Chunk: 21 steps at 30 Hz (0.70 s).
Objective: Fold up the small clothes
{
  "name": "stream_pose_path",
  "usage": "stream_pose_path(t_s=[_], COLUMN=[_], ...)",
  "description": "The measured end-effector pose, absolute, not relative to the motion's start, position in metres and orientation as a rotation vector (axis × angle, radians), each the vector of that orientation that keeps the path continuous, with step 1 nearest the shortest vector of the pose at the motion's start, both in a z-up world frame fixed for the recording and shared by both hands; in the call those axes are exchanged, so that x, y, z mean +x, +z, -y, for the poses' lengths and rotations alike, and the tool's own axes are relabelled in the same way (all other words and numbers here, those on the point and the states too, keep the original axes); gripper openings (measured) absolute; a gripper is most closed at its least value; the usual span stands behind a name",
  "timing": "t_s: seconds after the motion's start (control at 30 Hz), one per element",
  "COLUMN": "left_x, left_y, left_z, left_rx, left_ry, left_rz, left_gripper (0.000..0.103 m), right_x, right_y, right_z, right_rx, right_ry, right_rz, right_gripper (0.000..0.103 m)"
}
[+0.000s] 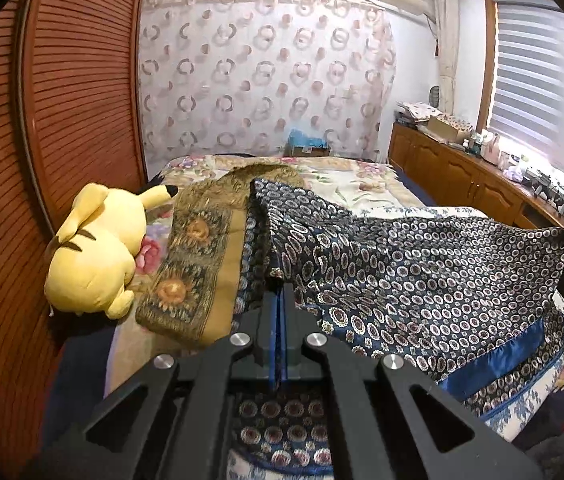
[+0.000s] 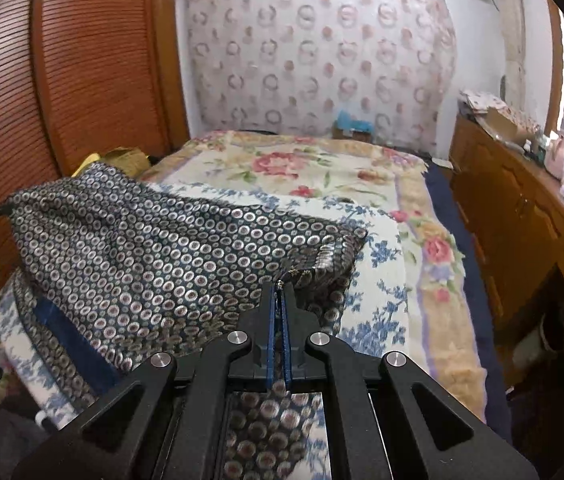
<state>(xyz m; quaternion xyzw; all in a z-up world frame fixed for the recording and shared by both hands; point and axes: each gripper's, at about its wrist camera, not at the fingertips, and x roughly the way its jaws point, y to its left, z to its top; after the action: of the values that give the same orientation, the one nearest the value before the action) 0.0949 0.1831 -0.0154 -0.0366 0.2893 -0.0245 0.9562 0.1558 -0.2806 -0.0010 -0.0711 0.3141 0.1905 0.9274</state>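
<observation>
Over bed [image 2: 322,168], both hand-held grippers [image 1: 280,280] [image 2: 280,280] pinch patterned cloth [image 1: 422,264], lifted.

The yellow plush toy [image 2: 89,160] peeks out behind the dark blue cloth with little rings [image 2: 153,248]. Small things on the wooden cabinet top [image 1: 514,160] are too tiny to tell.

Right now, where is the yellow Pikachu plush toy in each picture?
Left wrist view: the Pikachu plush lies at the left, on the bed beside the wooden slatted wardrobe.
Right wrist view: only a yellow sliver shows at the left, behind the lifted dark patterned cloth; probably the plush.
Shared landmark: the circle-patterned curtain behind the bed.
</observation>
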Motion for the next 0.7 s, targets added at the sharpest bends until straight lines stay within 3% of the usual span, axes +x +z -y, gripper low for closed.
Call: stream_pose_path(t_s=[0.6,0.7], left_x=[0.075,0.076], left_y=[-0.063,-0.070], left_z=[-0.200,-0.199], left_rx=[-0.148,-0.166], left_ry=[-0.044,-0.051], left_rz=[-0.680,-0.697], left_gripper=[0.000,0.004], right_x=[0.140,0.139], right_y=[-0.065,-0.075], right_z=[0.296,0.297], right_rx=[-0.121,-0.102], right_ry=[0.409,0.400], right_rz=[-0.790,-0.793], right_gripper=[0.000,0.000])
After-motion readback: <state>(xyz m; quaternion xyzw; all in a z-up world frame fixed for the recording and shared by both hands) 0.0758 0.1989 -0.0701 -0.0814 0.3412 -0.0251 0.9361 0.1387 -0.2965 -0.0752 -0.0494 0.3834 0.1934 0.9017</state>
